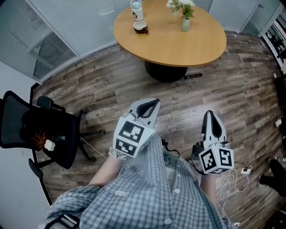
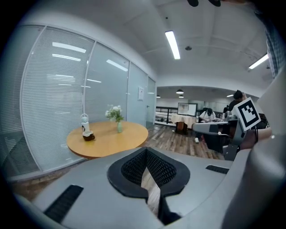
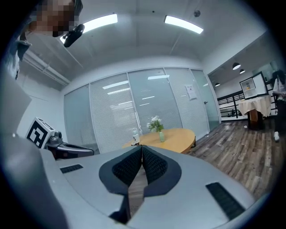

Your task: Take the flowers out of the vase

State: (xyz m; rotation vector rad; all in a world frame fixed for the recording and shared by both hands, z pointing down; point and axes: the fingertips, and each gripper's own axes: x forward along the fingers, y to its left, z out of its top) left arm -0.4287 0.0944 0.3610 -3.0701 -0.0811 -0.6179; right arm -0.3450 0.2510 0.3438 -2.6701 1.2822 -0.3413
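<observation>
White flowers (image 1: 181, 6) stand in a small pale green vase (image 1: 185, 24) on a round wooden table (image 1: 178, 42) far ahead of me. The same flowers (image 2: 114, 112) and vase (image 2: 119, 127) show small in the left gripper view, and the flowers (image 3: 155, 123) and vase (image 3: 161, 136) also in the right gripper view. My left gripper (image 1: 155, 102) and right gripper (image 1: 210, 113) are held close to my body over the wooden floor, both well short of the table. Both are shut, jaw tips meeting with nothing between them.
On the table also stand a white bottle (image 1: 137, 10) and a dark cup (image 1: 140, 27). A black office chair (image 1: 38, 129) stands at my left. Cables (image 1: 232, 179) lie on the floor at my right. Glass walls with blinds run behind the table.
</observation>
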